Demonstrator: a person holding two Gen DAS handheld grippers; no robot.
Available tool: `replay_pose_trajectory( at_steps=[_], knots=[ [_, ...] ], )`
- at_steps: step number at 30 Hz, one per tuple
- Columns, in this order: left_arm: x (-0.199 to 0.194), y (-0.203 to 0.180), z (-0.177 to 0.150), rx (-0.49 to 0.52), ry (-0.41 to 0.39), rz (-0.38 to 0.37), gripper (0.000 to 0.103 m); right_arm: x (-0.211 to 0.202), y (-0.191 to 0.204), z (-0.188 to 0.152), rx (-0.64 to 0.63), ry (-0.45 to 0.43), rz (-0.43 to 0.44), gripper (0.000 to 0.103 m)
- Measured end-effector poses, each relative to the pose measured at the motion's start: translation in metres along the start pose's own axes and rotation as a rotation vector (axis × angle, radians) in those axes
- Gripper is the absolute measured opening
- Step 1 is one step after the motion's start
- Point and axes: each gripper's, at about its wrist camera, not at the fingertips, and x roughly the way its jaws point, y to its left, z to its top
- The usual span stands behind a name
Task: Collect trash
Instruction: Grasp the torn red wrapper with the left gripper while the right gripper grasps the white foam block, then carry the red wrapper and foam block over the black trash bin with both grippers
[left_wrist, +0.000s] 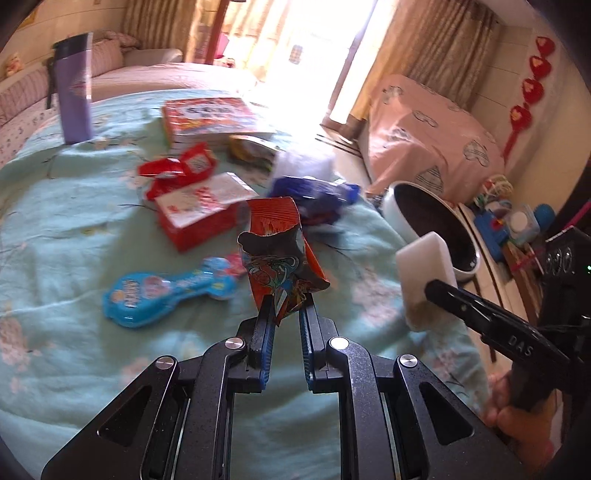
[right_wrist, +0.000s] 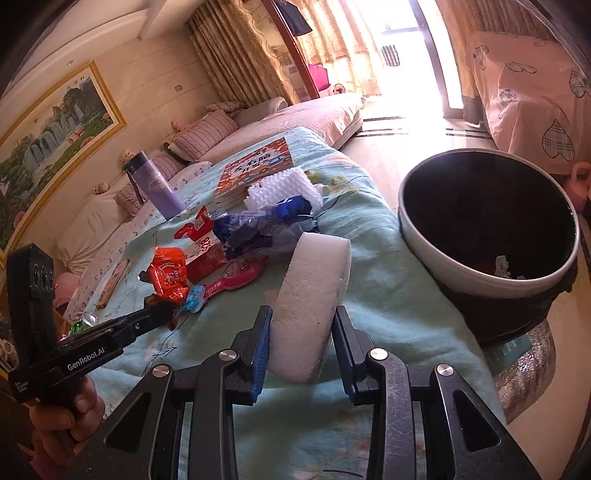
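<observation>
My left gripper (left_wrist: 286, 306) is shut on a torn red snack wrapper (left_wrist: 275, 251) and holds it above the light blue bedspread (left_wrist: 74, 240). It also shows in the right wrist view (right_wrist: 168, 275), held by the left gripper (right_wrist: 162, 310). My right gripper (right_wrist: 303, 321) is shut on a white foam block (right_wrist: 314, 295), seen too in the left wrist view (left_wrist: 424, 273). A white trash bin with a dark inside (right_wrist: 487, 221) stands to the right of the bed, some scraps in it.
On the bed lie a red box (left_wrist: 199, 214), red wrappers (left_wrist: 177, 170), a blue toy package (left_wrist: 166, 291), a blue plastic wrapper (left_wrist: 317, 195), white foam netting (right_wrist: 284, 188), a book (left_wrist: 210, 118) and a purple bottle (left_wrist: 74, 88). A pink-covered object (left_wrist: 424, 136) stands beyond.
</observation>
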Motion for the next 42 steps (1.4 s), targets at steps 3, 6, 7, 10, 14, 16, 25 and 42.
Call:
replay_pose_trajectory(
  at_steps=[3,6,7,10,14,16,25,42],
  knots=[
    [0.007,-0.026,0.001,0.032,0.016,-0.037,0.012,-0.01,-0.017,0.0,0.024,-0.015,-0.014,0.033],
    [0.013,-0.047,0.003,0.063,0.029,-0.061,0.012,-0.018,-0.034,0.002,0.053,-0.032,-0.029,0.033],
    [0.016,-0.054,0.005,0.073,0.034,-0.068,0.012,-0.022,-0.04,0.002,0.063,-0.037,-0.033,0.033],
    [0.024,-0.072,0.007,0.099,0.047,-0.082,0.012,-0.033,-0.056,0.002,0.085,-0.056,-0.05,0.033],
    [0.031,-0.09,0.009,0.127,0.056,-0.092,0.012,-0.044,-0.073,0.006,0.109,-0.079,-0.069,0.033],
    [0.035,-0.097,0.011,0.135,0.062,-0.101,0.012,-0.049,-0.081,0.008,0.122,-0.087,-0.071,0.033],
    [0.054,-0.131,0.022,0.196,0.082,-0.12,0.012,-0.057,-0.113,0.025,0.138,-0.113,-0.092,0.033],
    [0.104,-0.176,0.062,0.23,0.153,-0.18,0.012,-0.046,-0.151,0.061,0.115,-0.101,-0.134,0.033]
  ],
)
